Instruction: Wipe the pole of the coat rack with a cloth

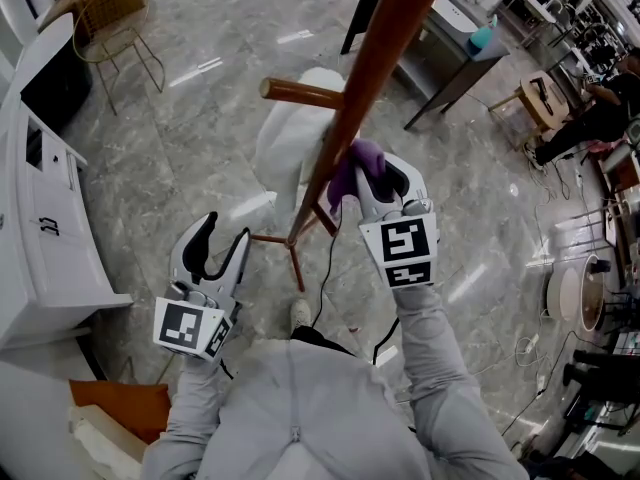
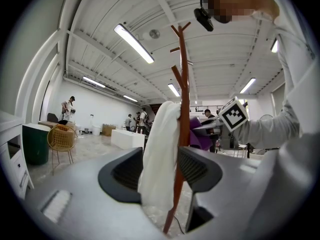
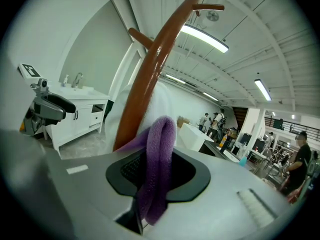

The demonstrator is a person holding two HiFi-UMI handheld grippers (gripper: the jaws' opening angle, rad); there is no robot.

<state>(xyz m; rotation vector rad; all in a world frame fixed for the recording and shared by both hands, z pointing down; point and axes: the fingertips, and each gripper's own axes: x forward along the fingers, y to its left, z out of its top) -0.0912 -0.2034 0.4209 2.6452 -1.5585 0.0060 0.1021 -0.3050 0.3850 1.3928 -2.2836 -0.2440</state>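
Note:
The brown coat rack pole (image 1: 355, 98) slants from the top of the head view down to its legs (image 1: 292, 243). A white garment (image 1: 288, 138) hangs on it. My right gripper (image 1: 377, 175) is shut on a purple cloth (image 1: 356, 160), and the cloth rests against the pole's right side. In the right gripper view the cloth (image 3: 158, 159) fills the gripper (image 3: 157, 173), with the pole (image 3: 149, 76) just beyond. My left gripper (image 1: 224, 234) stands open lower left, apart from the pole. In its own view that gripper (image 2: 160, 170) frames the pole (image 2: 184, 104) and garment (image 2: 159, 154), holding nothing.
A white cabinet (image 1: 40, 228) lines the left side. A wire chair (image 1: 115, 18) stands at the back left, and a dark table (image 1: 450, 63) and a wooden stool (image 1: 540, 98) at the back right. A cable (image 1: 330, 268) trails on the floor near the rack's legs.

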